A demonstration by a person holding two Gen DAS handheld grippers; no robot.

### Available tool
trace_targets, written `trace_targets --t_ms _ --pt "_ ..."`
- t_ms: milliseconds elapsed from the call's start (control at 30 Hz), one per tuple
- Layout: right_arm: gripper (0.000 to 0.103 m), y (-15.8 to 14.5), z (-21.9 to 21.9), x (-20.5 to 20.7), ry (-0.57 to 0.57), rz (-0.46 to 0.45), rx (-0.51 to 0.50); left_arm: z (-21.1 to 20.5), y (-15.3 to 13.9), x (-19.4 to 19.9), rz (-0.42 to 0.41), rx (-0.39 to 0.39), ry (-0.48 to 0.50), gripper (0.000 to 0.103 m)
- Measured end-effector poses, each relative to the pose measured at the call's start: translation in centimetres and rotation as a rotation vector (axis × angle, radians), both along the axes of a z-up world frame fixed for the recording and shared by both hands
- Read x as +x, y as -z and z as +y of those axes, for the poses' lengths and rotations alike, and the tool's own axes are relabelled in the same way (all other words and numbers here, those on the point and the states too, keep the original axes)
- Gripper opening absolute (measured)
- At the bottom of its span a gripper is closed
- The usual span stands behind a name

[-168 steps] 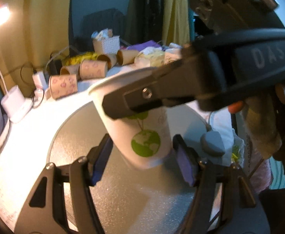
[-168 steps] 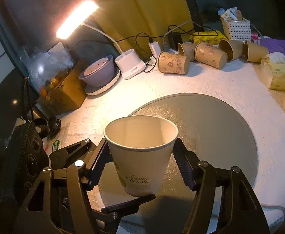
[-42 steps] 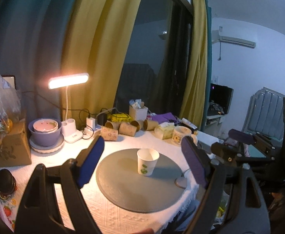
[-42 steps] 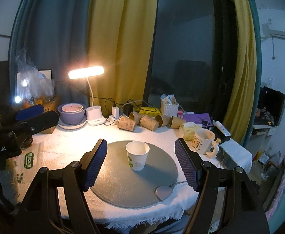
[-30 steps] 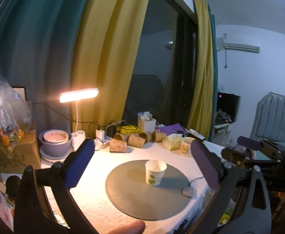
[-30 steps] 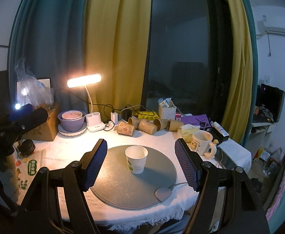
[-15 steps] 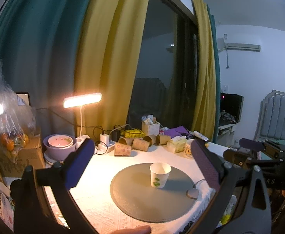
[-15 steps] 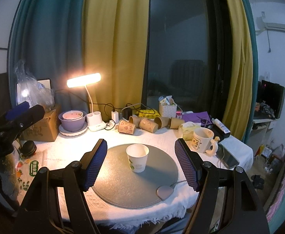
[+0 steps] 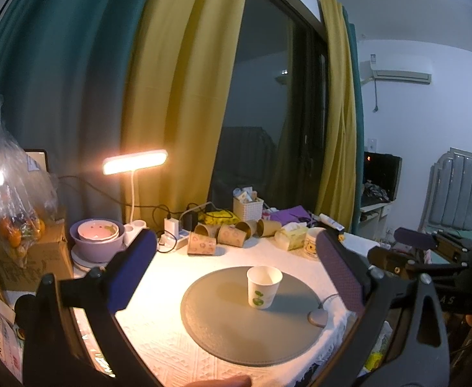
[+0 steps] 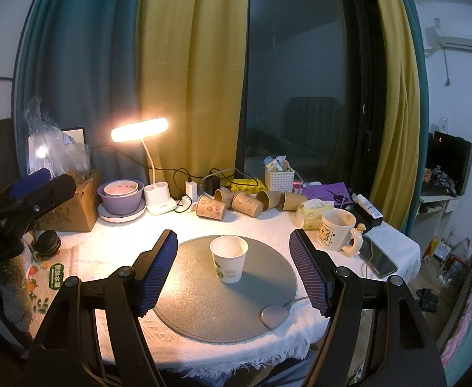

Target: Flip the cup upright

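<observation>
A white paper cup (image 9: 263,287) with a green globe print stands upright, mouth up, on the round grey mat (image 9: 223,329). It also shows in the right wrist view (image 10: 229,263) on the mat (image 10: 203,309). My left gripper (image 9: 236,274) is open and empty, held well back from the table. My right gripper (image 10: 232,271) is open and empty, also far back from the cup. The right gripper shows at the right edge of the left wrist view (image 9: 413,242); the left gripper shows at the left edge of the right wrist view (image 10: 39,180).
Several brown paper cups (image 10: 236,201) lie on their sides at the back of the white tablecloth. A lit desk lamp (image 10: 139,133), purple bowls (image 10: 121,196), a cardboard box (image 10: 71,206), a bear mug (image 10: 337,229), a tissue pack (image 10: 313,213), a white basket (image 10: 279,177) and a phone (image 10: 379,261) surround the mat.
Both grippers have drawn slightly further back from the table. The cup stands still on the mat. Much earlier the right gripper held the cup upright above the mat.
</observation>
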State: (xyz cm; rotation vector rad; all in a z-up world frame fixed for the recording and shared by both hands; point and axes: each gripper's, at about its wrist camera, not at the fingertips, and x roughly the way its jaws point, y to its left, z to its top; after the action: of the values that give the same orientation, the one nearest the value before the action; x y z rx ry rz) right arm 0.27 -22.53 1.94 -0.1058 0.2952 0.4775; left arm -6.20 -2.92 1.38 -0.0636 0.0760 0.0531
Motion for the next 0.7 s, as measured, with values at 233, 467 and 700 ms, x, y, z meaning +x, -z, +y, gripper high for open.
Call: trace_targets --t_ms 233,467,700 --pt "0.075 0.12 0.18 -0.08 0.0 0.003 -0.001 -0.3 0.16 0.16 0.006 -0.002 0.003 0.1" --pt "0.075 0.18 0.2 -0.1 0.001 0.004 0.0 -0.32 0.16 0.15 0.006 -0.003 0.003 0.1" --pt "0.075 0.19 0.18 -0.04 0.001 0.005 -0.001 -0.34 0.14 0.14 0.006 -0.003 0.002 0.1"
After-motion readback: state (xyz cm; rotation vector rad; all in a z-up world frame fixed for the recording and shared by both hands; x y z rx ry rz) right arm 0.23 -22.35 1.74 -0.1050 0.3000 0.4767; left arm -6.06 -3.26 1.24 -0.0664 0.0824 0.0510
